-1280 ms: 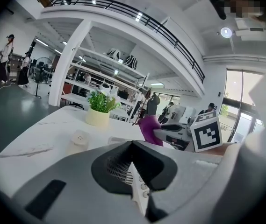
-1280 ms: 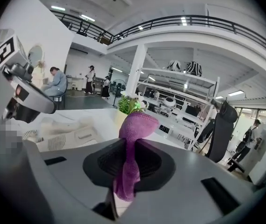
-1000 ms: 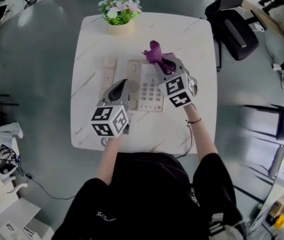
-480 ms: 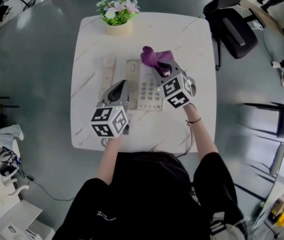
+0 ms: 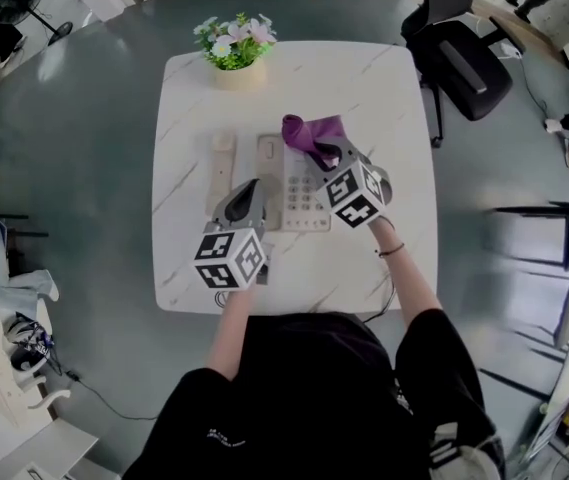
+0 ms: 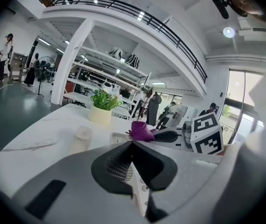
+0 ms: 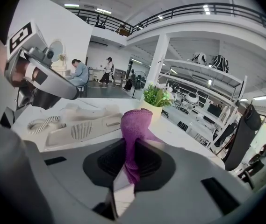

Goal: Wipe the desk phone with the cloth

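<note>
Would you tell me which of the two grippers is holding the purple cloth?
The right gripper: its jaws pinch the purple cloth, while the left gripper is shut on nothing.

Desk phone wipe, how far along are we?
Done: the handset lies off the phone base, and the right gripper is shut on the purple cloth. In hand: the cloth is at the base's top end, with the left gripper shut beside the base. Left: the rest of the base and the handset; no wiped area shows.
</note>
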`<state>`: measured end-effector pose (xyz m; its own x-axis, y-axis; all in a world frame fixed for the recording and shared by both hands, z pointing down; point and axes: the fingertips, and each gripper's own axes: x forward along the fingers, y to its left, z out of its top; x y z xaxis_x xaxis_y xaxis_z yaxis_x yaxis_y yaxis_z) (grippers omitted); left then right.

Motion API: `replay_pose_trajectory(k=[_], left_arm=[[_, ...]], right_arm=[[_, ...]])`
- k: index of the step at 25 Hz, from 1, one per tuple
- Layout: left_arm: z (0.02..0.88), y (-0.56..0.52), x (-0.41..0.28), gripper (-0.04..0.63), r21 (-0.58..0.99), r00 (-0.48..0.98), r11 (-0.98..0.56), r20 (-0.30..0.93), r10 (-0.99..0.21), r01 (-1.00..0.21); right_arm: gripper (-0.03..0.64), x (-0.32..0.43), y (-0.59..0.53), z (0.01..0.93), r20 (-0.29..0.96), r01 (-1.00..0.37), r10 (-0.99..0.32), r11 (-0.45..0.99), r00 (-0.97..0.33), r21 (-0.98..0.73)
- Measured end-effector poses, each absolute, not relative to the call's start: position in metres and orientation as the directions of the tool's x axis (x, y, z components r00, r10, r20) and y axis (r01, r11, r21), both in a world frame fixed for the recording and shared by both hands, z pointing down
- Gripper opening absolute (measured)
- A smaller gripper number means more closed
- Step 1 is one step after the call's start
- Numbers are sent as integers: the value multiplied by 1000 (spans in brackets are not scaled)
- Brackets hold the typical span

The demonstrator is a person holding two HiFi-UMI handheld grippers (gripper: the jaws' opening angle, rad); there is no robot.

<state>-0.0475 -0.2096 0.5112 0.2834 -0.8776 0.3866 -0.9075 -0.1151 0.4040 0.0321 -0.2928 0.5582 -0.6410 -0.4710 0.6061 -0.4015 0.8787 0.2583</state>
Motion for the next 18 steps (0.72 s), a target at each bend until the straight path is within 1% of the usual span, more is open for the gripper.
replay_pose_trajectory(k=[18], left_arm=[[502, -196, -38, -2, 397, 299, -140, 372, -879, -907]], right_arm=[[37, 35, -259, 569, 665, -354, -368, 921, -649, 164]])
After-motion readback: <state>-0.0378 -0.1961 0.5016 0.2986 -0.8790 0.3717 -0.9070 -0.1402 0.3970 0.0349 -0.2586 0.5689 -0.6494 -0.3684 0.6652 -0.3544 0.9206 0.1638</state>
